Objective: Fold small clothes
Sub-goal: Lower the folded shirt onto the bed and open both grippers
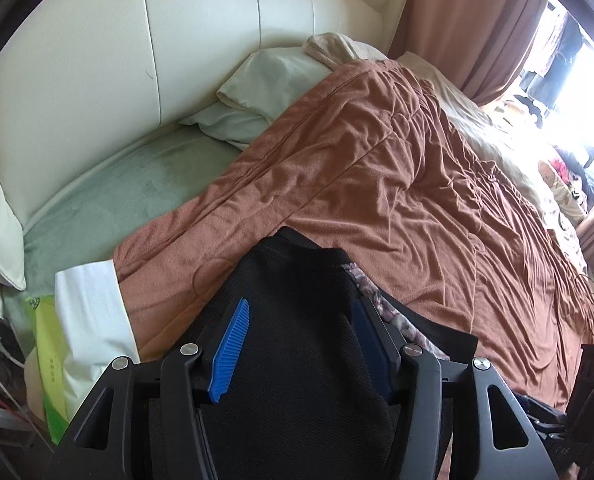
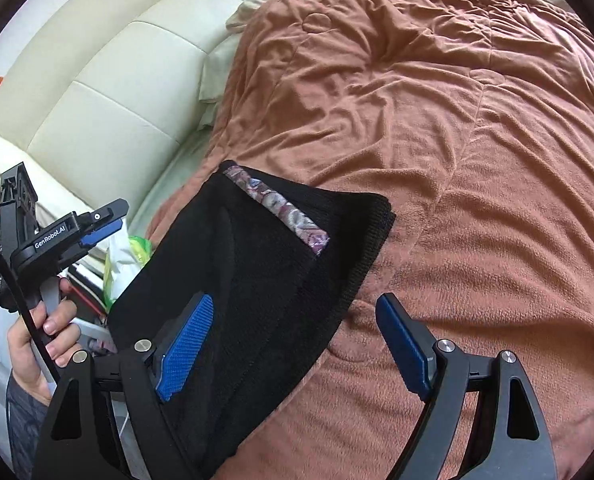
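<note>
Both claws, left (image 1: 301, 344) and right (image 2: 297, 344), gape over folded black garment (image 2: 257, 280) on rust blanket (image 2: 457, 120).

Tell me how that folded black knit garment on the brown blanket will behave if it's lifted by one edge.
The black knit garment looks soft, so it would probably droop and unfold. Its ribbed knit should grip the pads rather than slip. On the rumpled brown blanket, pushing would likely bunch it.

I find the black knit garment (image 2: 265, 280) folded flat on my bed's brown blanket (image 2: 457, 160), its floral lining showing.
</note>
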The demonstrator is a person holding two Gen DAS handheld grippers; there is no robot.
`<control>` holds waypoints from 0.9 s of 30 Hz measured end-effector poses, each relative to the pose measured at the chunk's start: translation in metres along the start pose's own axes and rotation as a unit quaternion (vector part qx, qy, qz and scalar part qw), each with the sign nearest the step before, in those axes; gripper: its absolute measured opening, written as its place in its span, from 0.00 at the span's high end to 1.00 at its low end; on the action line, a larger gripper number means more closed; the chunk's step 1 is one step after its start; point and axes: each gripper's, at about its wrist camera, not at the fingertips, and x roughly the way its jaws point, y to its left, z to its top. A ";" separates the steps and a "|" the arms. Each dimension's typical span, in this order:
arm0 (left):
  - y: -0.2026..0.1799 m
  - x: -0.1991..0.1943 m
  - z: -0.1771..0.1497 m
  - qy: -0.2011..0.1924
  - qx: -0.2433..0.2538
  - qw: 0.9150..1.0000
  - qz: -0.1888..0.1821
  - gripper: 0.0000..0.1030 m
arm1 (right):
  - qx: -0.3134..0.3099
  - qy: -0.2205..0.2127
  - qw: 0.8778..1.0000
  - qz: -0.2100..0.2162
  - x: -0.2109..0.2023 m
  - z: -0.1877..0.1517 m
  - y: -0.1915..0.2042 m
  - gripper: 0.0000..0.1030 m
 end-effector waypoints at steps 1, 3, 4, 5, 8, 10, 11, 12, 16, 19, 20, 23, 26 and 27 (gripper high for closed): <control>-0.002 -0.006 -0.004 0.001 0.002 1.000 0.000 0.45 | -0.003 0.005 1.000 0.006 -0.005 -0.001 0.005 0.18; -0.006 -0.018 -0.013 0.003 0.006 1.000 -0.006 0.42 | -0.016 0.002 1.000 -0.001 -0.017 -0.003 0.005 0.12; -0.006 -0.026 -0.017 0.001 0.007 1.000 -0.008 0.35 | -0.023 0.002 1.000 -0.001 -0.025 -0.004 0.007 0.10; -0.007 -0.036 -0.022 -0.008 0.005 1.000 -0.012 0.27 | -0.028 0.005 1.000 -0.002 -0.031 -0.005 0.006 0.05; -0.010 -0.066 -0.037 -0.043 0.002 0.999 -0.011 0.03 | -0.035 0.009 0.999 -0.016 -0.054 -0.013 0.004 0.00; -0.014 -0.082 -0.049 -0.056 0.000 0.998 -0.012 0.01 | -0.036 0.009 0.999 -0.019 -0.070 -0.019 0.006 0.00; -0.016 -0.088 -0.053 -0.056 -0.002 0.998 -0.011 0.00 | -0.036 0.006 0.999 -0.026 -0.082 -0.023 0.007 0.00; -0.019 -0.093 -0.058 -0.054 -0.002 0.998 -0.009 0.00 | -0.036 0.002 0.999 -0.030 -0.091 -0.026 0.008 0.00; -0.039 -0.120 -0.081 -0.059 0.019 0.998 -0.005 0.01 | -0.045 -0.008 0.998 -0.040 -0.125 -0.040 0.011 0.00; -0.054 -0.142 -0.097 -0.070 0.027 0.997 -0.011 0.01 | -0.069 -0.018 0.996 -0.051 -0.149 -0.051 0.017 0.00; -0.058 -0.149 -0.102 -0.074 0.029 0.997 -0.012 0.01 | -0.072 -0.020 0.996 -0.054 -0.158 -0.055 0.018 0.00; -0.070 -0.169 -0.118 -0.084 0.031 0.996 -0.015 0.00 | -0.072 -0.028 0.996 -0.051 -0.181 -0.066 0.018 0.00; -0.082 -0.186 -0.134 -0.090 0.037 0.995 -0.011 0.00 | -0.078 -0.033 0.995 -0.053 -0.202 -0.077 0.018 0.00; -0.086 -0.193 -0.140 -0.095 0.039 0.995 -0.008 0.00 | -0.080 -0.032 0.995 -0.052 -0.208 -0.081 0.017 0.00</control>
